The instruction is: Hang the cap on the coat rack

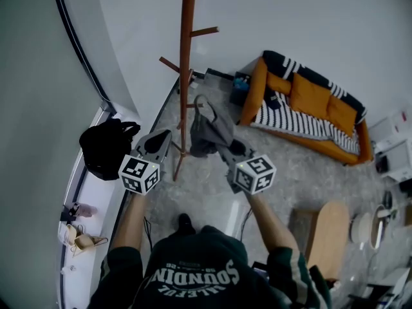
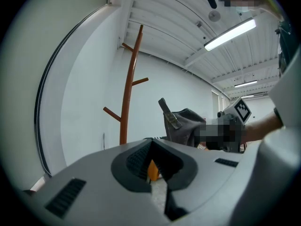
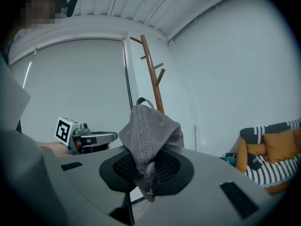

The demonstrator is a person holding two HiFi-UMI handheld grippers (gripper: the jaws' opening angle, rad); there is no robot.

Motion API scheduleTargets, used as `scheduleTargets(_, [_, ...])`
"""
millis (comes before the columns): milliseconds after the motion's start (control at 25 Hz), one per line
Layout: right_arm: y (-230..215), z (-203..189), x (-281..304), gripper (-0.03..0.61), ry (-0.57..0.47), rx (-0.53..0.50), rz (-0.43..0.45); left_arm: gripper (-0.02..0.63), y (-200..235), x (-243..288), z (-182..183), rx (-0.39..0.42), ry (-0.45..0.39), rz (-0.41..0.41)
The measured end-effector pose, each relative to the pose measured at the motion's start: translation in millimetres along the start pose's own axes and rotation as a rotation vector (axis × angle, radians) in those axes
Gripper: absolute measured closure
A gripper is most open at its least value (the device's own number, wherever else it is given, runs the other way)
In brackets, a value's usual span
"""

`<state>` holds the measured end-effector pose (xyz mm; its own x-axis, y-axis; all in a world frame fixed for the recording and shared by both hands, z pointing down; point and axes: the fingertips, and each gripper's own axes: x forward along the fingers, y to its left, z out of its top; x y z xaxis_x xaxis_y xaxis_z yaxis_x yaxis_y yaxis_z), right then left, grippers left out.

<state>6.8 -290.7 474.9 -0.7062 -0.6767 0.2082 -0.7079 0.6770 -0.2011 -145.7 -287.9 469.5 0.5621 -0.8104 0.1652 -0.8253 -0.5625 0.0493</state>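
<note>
A grey cap [image 1: 209, 131] hangs from my right gripper [image 1: 223, 148], which is shut on its fabric; in the right gripper view the cap [image 3: 150, 131] stands up between the jaws of that gripper [image 3: 146, 163]. The brown wooden coat rack [image 1: 185, 76] rises just beyond and left of the cap, with bare pegs at several heights. In the right gripper view the coat rack [image 3: 153, 79] stands behind the cap. My left gripper [image 1: 165, 136] is held level left of the pole, jaws together and empty. From the left gripper view I see the rack [image 2: 127, 107] ahead and the cap [image 2: 186, 124] to its right.
A black bag [image 1: 106, 147] lies on the window ledge [image 1: 96, 237] at left, with small items further along it. An orange and striped sofa [image 1: 309, 105] stands at the right wall. A round wooden table [image 1: 329, 237] is near the person's right side.
</note>
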Motion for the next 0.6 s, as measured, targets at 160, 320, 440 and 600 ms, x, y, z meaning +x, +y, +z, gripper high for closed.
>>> scheduleTargets(160, [-8.2, 7.8, 6.4, 0.525, 0.001, -0.004, 0.000, 0.614, 0.1, 10.5, 19.5, -0.013, -0.014, -0.007])
scheduleTargets(320, [-15.6, 16.2, 13.1, 0.525, -0.004, 0.004, 0.013, 0.614, 0.9, 22.6, 34.5, 0.006, -0.031, -0.004])
scheduleTargets(440, [-17.6, 24.4, 16.3, 0.525, -0.014, -0.003, 0.028, 0.614, 0.6, 28.3, 43.8, 0.010, -0.048, -0.003])
scheduleTargets(600, [-18.6, 26.4, 18.5, 0.525, -0.011, -0.016, 0.039, 0.614, -3.7, 32.9, 43.6, 0.020, -0.039, -0.003])
